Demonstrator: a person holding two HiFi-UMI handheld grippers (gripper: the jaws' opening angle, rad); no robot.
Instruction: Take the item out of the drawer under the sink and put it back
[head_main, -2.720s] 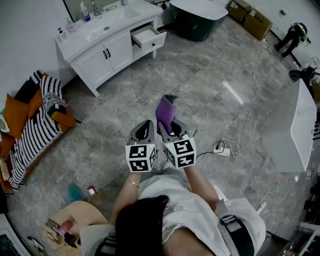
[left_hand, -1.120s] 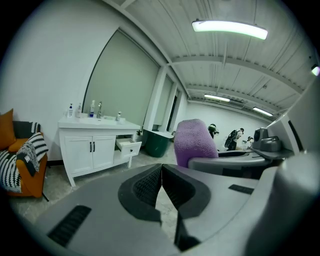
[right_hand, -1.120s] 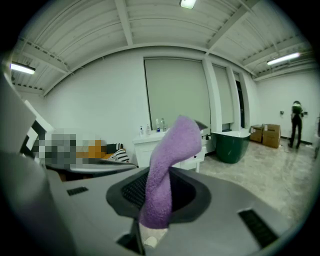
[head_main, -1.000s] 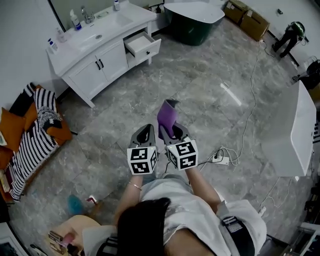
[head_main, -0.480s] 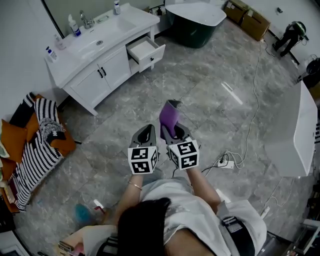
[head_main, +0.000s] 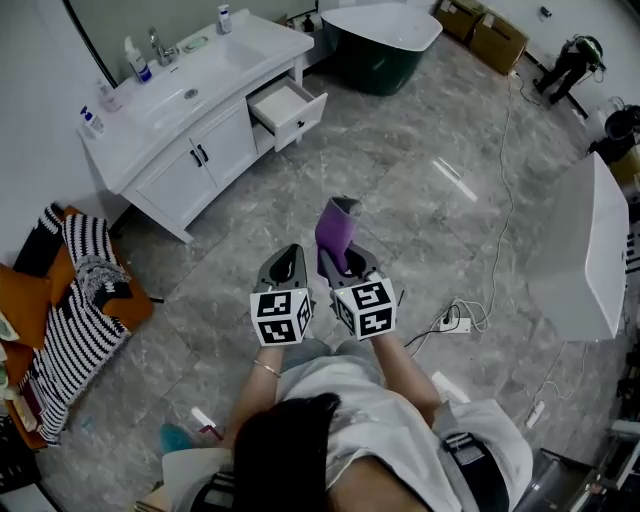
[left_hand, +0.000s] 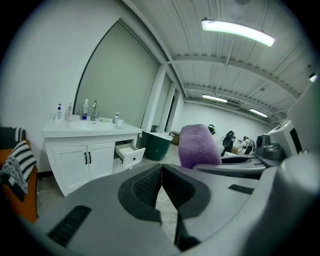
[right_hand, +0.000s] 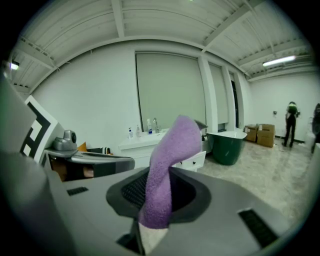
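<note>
A white sink vanity (head_main: 170, 150) stands at the far left of the room, with one small drawer (head_main: 287, 106) pulled open on its right side. The drawer (left_hand: 129, 154) also shows in the left gripper view, and the drawer (right_hand: 198, 160) again behind the cloth in the right gripper view. My right gripper (head_main: 340, 258) is shut on a purple cloth (head_main: 335, 228), which stands up from between its jaws (right_hand: 167, 167). Beside it, my left gripper (head_main: 289, 254) is shut with nothing in it (left_hand: 161, 172). Both are held over the floor, well short of the vanity.
A dark green tub (head_main: 380, 40) sits right of the vanity. A striped blanket on orange cushions (head_main: 80, 290) lies at the left. A power strip with cables (head_main: 450, 322) is on the floor at the right, near a white counter (head_main: 585, 250). Bottles (head_main: 133, 58) stand by the sink.
Both grippers have travelled across the floor together, and the vanity now sits a little lower and farther left in the head view. The purple cloth stays gripped in the right gripper.
</note>
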